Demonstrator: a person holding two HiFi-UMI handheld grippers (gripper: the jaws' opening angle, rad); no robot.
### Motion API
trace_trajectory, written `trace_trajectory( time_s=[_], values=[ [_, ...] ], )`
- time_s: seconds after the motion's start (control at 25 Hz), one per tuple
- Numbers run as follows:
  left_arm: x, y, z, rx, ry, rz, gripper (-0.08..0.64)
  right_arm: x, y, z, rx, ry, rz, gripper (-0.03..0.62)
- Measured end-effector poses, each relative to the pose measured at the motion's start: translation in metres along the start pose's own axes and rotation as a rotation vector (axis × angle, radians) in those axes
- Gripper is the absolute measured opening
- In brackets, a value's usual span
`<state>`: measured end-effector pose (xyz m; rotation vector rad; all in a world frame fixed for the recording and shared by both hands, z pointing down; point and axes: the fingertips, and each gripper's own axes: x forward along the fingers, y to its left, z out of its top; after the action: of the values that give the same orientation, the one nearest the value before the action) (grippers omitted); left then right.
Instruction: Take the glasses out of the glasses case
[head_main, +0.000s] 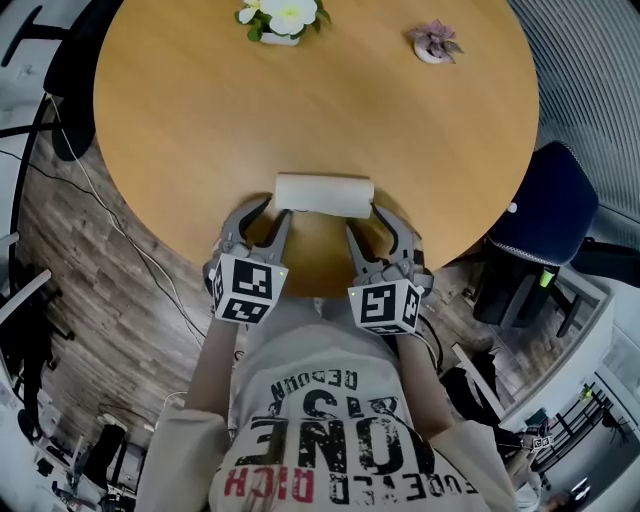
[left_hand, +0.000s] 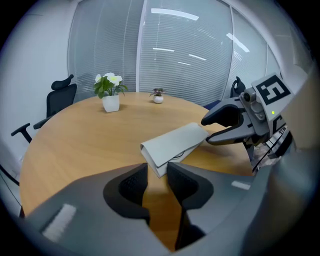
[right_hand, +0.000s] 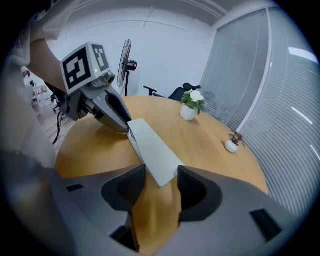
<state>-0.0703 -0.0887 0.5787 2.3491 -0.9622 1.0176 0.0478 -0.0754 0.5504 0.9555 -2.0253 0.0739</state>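
- Shows a pale, flat glasses case lying lengthwise on the round wooden bench, close to the near edge and right in front of the person.
- Looks closed, as far as can be told from the head view and both gripper views; no telling what is inside.
- Finds the left claw at the case's left end, spread, angled down towards the bench.
- From the left gripper view, puts the near corner of the case just at the gap between the two dark pads, with neither pad pressing on it.
- Finds the right claw at the case's right end, likewise spread and tilted down.
- From the right gripper view, places the end of the case between the parted jaws, with a strip of bench visible on each side of it; nothing pinched.
- In each gripper view, catches the opposite claw at the far end of the case, tips right by it; contact not clear.
- Farther back on the bench, well apart from the case: a white-flowered potted plant and a small pot with a purplish plant.
- Beside the bench on the right: a dark blue chair, on a wood-patterned floor.
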Motion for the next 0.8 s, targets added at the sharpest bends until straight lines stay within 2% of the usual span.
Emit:
trace_trajectory(
  time_s=[0.12,0.48,0.8],
  values=[
    [0.001,0.0,-0.001,-0.028,0.004,-0.003,0.133,0.003,0.001,-0.003,-0.023,0.014,-0.004,0.172],
    [0.0,-0.001,0.0,-0.022,0.0,0.008,0.132,0.004,-0.003,-0.006,-0.009,0.018,-0.028,0.17],
    [0.001,-0.001,-0.002,-0.042,-0.01,0.008,0.132,-0.001,-0.01,0.001,0.042,-0.021,-0.039,0.169]
  ],
)
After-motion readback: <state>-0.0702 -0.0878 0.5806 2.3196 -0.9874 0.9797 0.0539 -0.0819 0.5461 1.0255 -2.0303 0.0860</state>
